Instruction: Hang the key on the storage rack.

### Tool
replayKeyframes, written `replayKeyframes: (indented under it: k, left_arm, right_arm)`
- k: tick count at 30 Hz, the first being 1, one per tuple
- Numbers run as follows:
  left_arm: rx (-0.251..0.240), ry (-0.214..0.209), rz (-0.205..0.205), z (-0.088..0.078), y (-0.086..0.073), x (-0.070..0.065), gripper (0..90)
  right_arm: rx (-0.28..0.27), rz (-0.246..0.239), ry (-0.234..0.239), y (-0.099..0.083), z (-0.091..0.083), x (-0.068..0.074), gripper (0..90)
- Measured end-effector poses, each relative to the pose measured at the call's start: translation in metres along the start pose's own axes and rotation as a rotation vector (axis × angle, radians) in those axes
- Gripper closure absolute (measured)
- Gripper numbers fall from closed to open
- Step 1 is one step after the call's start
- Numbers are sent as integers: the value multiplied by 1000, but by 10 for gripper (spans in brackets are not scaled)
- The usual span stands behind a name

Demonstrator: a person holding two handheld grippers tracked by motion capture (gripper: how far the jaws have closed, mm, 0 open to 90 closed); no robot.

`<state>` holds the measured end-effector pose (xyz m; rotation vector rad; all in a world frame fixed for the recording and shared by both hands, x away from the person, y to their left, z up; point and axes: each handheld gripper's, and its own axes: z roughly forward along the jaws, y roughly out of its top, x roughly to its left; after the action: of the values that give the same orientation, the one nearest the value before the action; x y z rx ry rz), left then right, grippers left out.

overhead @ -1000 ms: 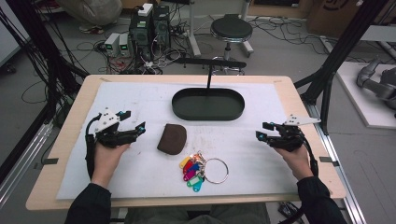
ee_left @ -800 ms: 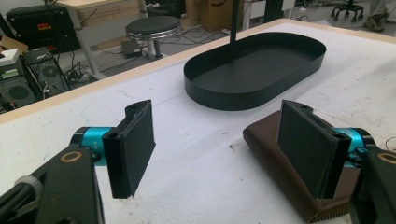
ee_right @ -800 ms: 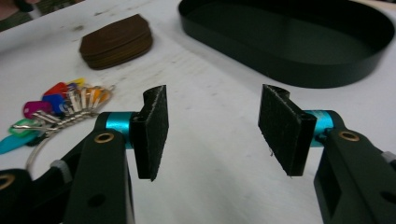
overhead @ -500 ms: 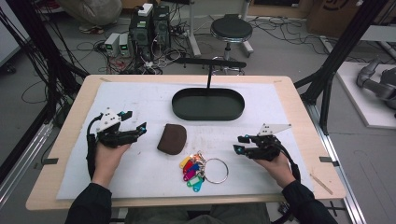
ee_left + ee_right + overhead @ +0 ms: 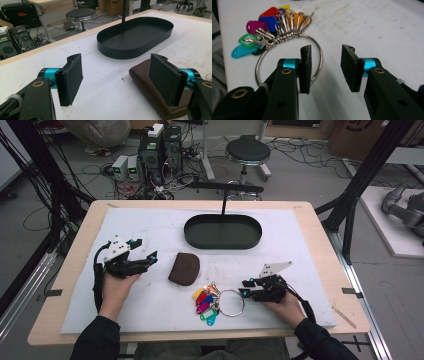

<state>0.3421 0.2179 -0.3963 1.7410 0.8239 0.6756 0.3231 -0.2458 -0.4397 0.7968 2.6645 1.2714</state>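
Keyring point(image 5: 287, 37), large steel loop bunched with bright coloured plastic tags.

Both forearms, in dark sleeves, come in from the near edge of the surface. The left hand point(image 5: 116, 287) holds the left gripper point(image 5: 150, 259) low and level, pointing right, its jaws standing wide apart with nothing between the pads. The right hand point(image 5: 283, 302) holds the right gripper point(image 5: 244, 288) pointing left, tilted slightly down; its jaws have just been closing, with a gap between the pads and nothing gripped.
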Motion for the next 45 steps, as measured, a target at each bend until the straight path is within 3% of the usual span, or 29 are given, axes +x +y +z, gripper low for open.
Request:
replayKeyframes:
  k: [8,14,15,16,19,24,38,45]
  left_arm:
    - [2,-2,3,1,0,0,278]
    - [4,-3,6,1,0,-1,277]
    - [4,-3,6,1,0,-1,277]
    - [4,-3,4,1,0,-2,277]
    - [6,-3,6,1,1,-3,277]
    - [4,-4,8,1,1,-4,277]
    - [3,-2,4,0,0,-5,277]
    - [4,-1,5,-1,0,-5,277]
  right_arm:
    - [66,-50,-22,0,10,10,697]
    - [74,-90,-76,0,11,14,778]
    - [74,-90,-76,0,11,14,778]
    - [79,-104,-80,0,11,17,837]
    - [80,-124,-84,1,12,18,856]
    - [76,-101,-82,2,11,16,871]
    - [-115,-18,-135,13,-19,1,879]
    - [-169,6,-98,18,-23,3,879]
